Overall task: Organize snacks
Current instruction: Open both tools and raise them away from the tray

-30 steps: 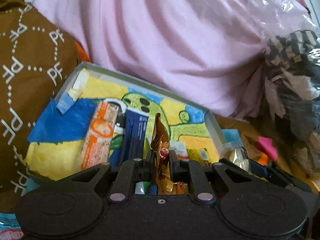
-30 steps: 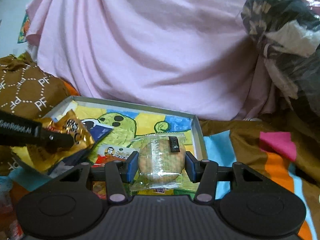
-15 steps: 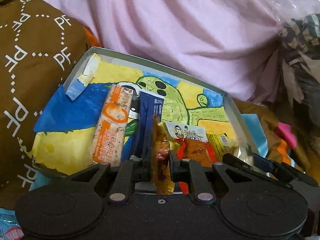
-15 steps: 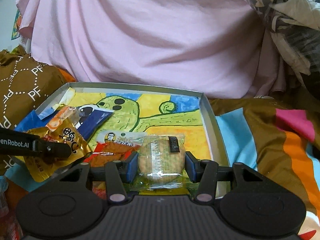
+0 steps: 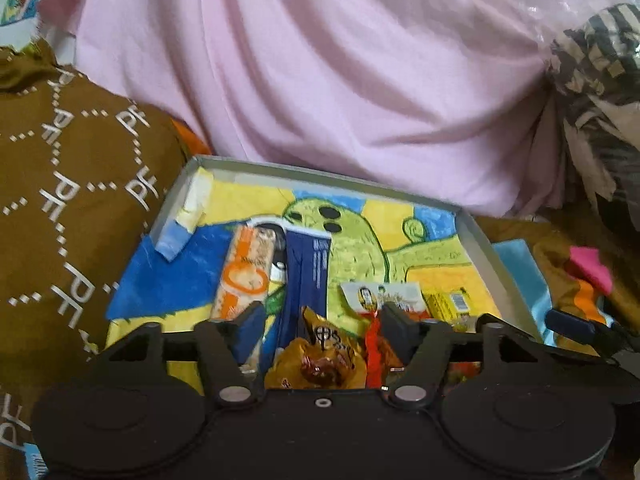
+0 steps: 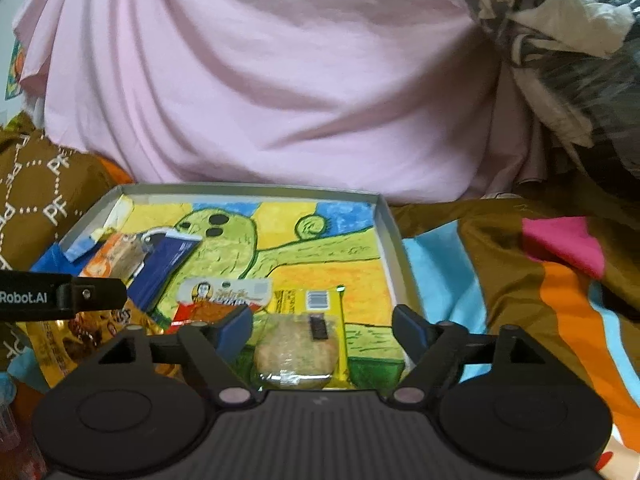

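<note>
A shallow grey box with a cactus drawing on its floor holds the snacks. My left gripper hangs over its near edge, jaws opening, and the gold snack packet lies loose between them, clear of both pads. An orange bar, a dark blue stick pack and a red-and-white packet lie beyond. My right gripper is also opening; the round cracker in clear wrap rests in the box between its spread fingers, untouched, partly on a yellow packet.
Pink cloth rises right behind the box. A brown patterned cushion crowds its left side. A striped blanket spreads to the right, and a clear bag of dark patterned material sits at upper right. The left gripper's finger juts in from the left.
Both grippers opened wide. The gold packet dropped free of the left gripper and the cracker free of the right; both now lie in the box.
</note>
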The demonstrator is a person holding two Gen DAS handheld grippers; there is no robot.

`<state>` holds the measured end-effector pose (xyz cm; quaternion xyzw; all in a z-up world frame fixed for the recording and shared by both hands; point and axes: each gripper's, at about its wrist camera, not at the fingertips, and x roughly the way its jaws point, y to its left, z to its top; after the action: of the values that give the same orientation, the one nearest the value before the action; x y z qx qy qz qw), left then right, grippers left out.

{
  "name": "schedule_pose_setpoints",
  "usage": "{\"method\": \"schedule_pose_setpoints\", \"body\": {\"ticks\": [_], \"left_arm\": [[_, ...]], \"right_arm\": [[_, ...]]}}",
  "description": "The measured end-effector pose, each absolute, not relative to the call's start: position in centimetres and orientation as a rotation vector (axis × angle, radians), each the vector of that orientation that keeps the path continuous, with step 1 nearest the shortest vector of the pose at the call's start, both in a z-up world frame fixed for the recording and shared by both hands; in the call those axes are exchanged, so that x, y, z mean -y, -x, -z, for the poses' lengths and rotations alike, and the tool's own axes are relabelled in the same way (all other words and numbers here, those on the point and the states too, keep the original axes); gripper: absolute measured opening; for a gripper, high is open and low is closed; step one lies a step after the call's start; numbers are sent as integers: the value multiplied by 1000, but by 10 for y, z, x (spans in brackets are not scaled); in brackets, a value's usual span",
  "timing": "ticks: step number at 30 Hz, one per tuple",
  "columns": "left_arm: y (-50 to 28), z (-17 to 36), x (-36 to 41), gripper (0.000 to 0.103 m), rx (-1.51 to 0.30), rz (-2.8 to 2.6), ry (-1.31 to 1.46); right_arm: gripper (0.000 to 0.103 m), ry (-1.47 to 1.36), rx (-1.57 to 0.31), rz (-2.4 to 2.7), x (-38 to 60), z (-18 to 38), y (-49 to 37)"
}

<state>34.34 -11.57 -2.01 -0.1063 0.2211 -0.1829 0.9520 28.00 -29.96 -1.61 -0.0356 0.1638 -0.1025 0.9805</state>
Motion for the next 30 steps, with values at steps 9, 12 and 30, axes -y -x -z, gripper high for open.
{"method": "schedule_pose_setpoints", "body": {"ticks": [9, 12, 30], "left_arm": [[-308, -9, 93, 101, -334, 278, 202], [-294, -19, 84, 102, -309, 250, 194], [-169, -51, 2, 102, -286, 136, 149]], "right_arm": [[103, 34, -225, 221, 297, -13, -241], [103, 21, -199, 211, 293, -23, -225], [103, 17, -169, 57, 235, -32, -122]]}}
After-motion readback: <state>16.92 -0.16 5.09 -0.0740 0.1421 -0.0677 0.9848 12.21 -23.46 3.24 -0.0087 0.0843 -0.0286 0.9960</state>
